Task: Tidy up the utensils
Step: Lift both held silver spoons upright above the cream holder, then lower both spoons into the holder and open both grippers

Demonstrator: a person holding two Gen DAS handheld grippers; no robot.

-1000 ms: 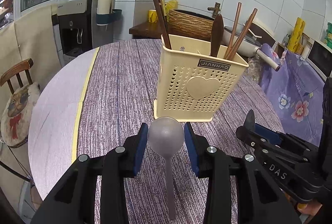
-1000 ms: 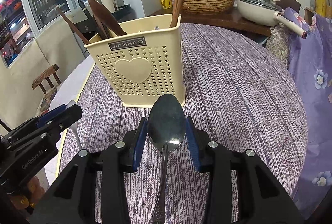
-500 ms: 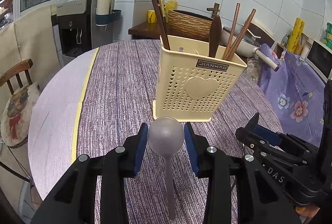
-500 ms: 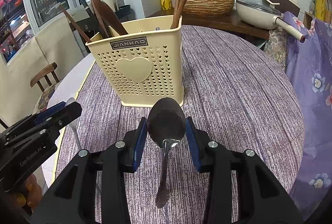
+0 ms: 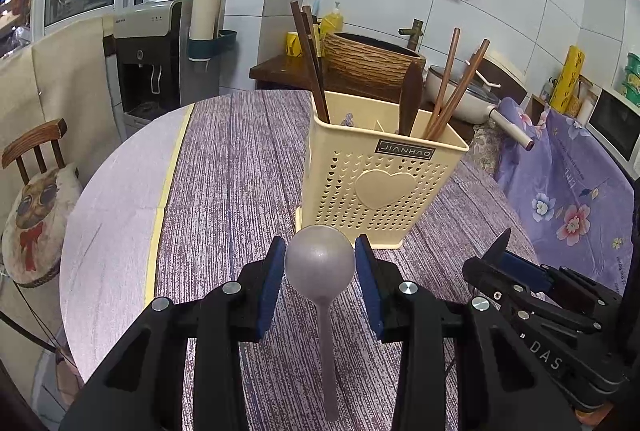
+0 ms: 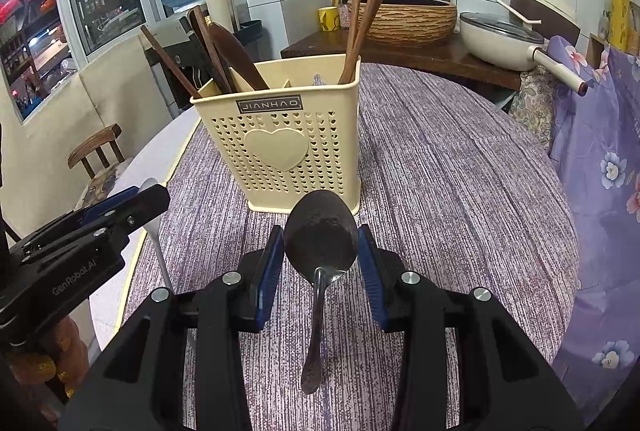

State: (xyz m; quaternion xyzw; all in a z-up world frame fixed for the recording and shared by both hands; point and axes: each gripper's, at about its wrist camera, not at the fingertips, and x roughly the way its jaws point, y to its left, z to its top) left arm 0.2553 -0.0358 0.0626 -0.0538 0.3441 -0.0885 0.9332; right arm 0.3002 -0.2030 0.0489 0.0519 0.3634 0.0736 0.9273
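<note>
My left gripper (image 5: 319, 263) is shut on a matte grey spoon (image 5: 320, 261), bowl up between the blue pads, handle hanging down. My right gripper (image 6: 320, 251) is shut on a dark shiny metal spoon (image 6: 320, 231), bowl up as well. Both are held above the table a short way in front of the cream perforated utensil holder (image 5: 376, 187), which also shows in the right wrist view (image 6: 280, 151). The holder has wooden chopsticks (image 6: 364, 15) and a wooden spoon (image 6: 236, 55) standing in its compartments. The right gripper shows at the lower right of the left wrist view (image 5: 540, 291).
The round table has a purple striped cloth (image 5: 240, 171) with a bare grey strip at its left (image 5: 112, 215). A wooden chair (image 5: 36, 167) stands left of the table. A water dispenser (image 5: 160, 55), a woven basin (image 6: 404, 19) and a white pan (image 6: 504, 39) stand behind.
Both grippers have drawn back a little from the holder and risen slightly, each still holding its spoon. The metal spoon's handle has swung within the right gripper.
</note>
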